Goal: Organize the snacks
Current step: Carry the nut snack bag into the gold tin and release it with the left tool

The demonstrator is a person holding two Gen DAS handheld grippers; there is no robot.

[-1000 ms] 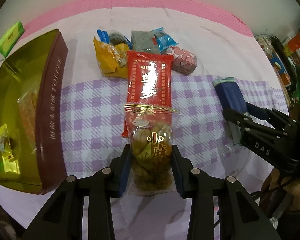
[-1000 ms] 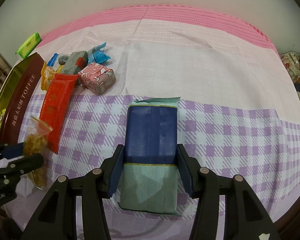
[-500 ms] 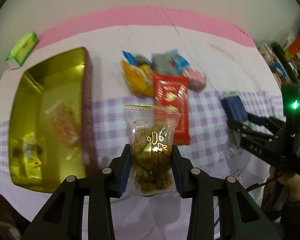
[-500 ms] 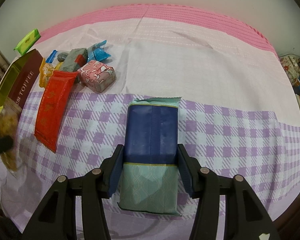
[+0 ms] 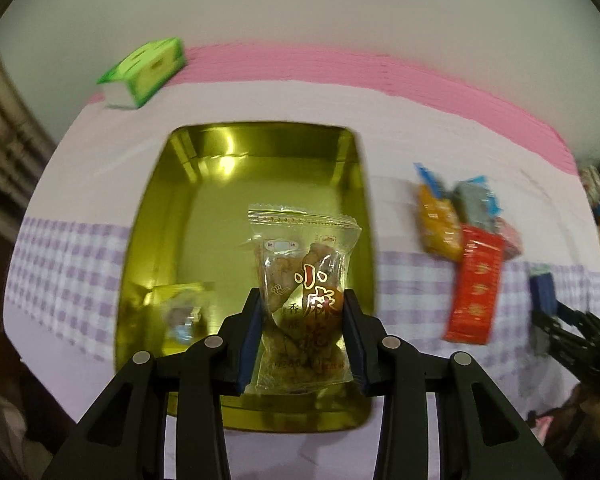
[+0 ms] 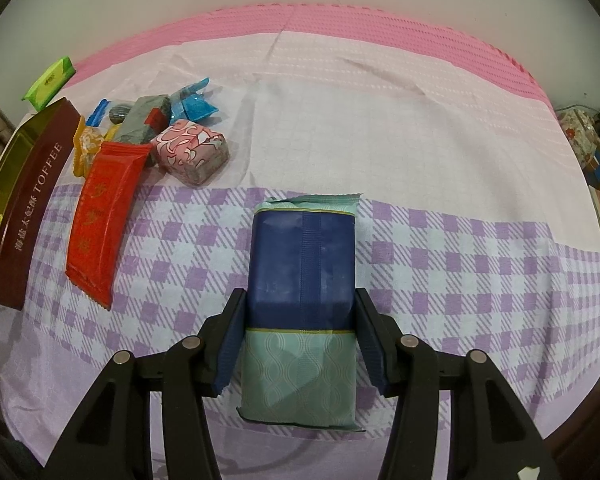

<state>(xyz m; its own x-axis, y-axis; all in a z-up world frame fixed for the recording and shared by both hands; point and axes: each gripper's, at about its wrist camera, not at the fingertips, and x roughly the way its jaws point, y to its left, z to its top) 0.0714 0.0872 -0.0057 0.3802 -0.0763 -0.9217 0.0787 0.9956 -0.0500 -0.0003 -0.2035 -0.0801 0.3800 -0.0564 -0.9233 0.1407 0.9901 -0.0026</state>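
Left gripper [image 5: 302, 330], jaws clamped on clear snack bag [image 5: 303, 300], now over gold tin [image 5: 156, 240]; earlier over checked cloth. Right gripper [image 6: 300, 336] unchanged, clamping blue-green packet [image 6: 302, 264]. Tin contents blurred.

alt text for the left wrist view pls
The left tongs grip a clear plastic packet of brown fried snacks above an open rectangular gold tin. The tin sits on a pink and purple-checked tablecloth, with more wrapped snacks piled to its right.
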